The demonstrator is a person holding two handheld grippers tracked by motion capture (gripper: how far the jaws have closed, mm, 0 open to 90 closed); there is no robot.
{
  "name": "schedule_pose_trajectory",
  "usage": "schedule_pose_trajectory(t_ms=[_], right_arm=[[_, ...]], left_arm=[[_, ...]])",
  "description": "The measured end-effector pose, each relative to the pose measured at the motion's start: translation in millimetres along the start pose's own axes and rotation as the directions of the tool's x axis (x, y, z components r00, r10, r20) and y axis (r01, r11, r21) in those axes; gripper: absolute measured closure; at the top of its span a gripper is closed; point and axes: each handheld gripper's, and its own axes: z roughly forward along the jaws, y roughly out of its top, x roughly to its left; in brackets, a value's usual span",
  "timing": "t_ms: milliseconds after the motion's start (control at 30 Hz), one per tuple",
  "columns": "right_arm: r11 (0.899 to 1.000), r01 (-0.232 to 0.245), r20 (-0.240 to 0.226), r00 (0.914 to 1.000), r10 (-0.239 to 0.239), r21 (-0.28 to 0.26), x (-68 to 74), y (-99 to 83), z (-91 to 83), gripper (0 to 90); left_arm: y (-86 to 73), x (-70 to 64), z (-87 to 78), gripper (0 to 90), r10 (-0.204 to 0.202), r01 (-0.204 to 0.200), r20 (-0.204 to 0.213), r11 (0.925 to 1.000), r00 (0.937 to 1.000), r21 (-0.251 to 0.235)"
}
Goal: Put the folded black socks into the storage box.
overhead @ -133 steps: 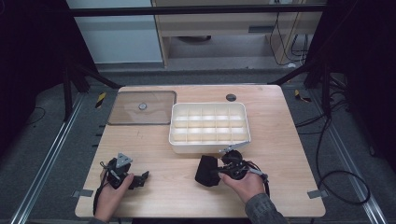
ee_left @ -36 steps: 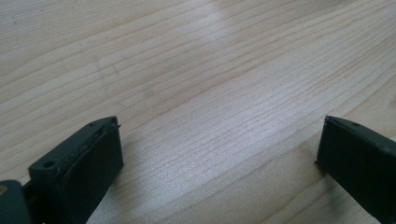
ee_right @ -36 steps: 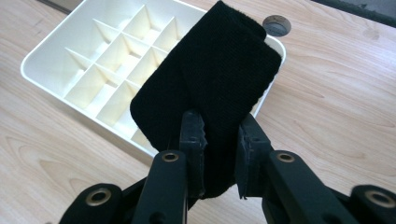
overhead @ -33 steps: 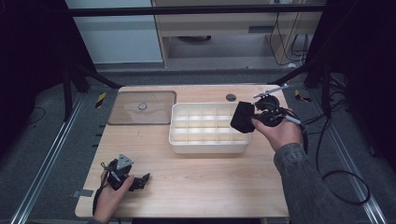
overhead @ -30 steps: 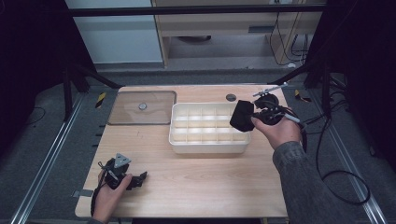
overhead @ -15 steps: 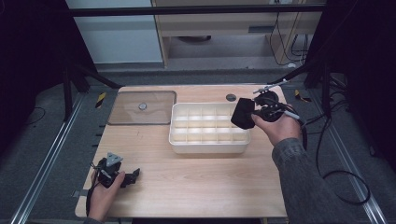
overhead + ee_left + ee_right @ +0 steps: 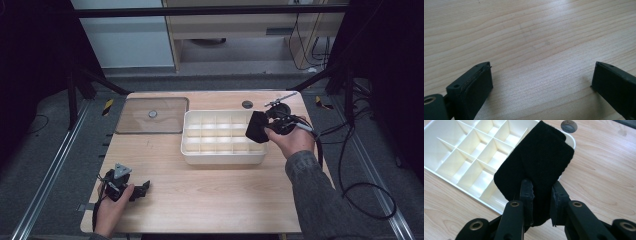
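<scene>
Right claw (image 7: pixel 541 192) pinches a folded black cloth (image 7: pixel 536 170), dangling it over the corner of the white divided tray (image 7: pixel 461 152) on the wooden counter (image 7: pixel 604 175).

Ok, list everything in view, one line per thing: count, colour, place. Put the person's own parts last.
table: one, light wood, centre of the high view.
divided tray: one, cream white, middle of the table, its compartments look empty.
clear lid: one, transparent brownish with a small round knob, far left of the table beside the tray.
round insert: one, dark grey, set in the table beyond the tray.
folded cloth: one, black, held above the tray's right end.
right gripper: one, black, shut on the cloth.
left gripper: one, black, open, low over the near left of the table.
</scene>
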Motion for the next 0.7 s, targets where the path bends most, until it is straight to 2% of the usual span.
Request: schedule_pose_trajectory(t_ms=[333,700], right_arm=[[1.0,0.005,-0.005,1.0,-0.005,0.018,5.1,-3.7,15.4,75.2],[1.0,0.015,-0.002,0.9999,-0.015,0.024,9.4,-6.1,21.2,74.9]], left_arm=[[-0.1,-0.2,0.0,2.1,0.003,-0.003,0.002,1.0,1.0,0.0],[-0.1,-0.3,-0.1,1.9,0.006,-0.006,0.006,1.0,1.0,0.002]])
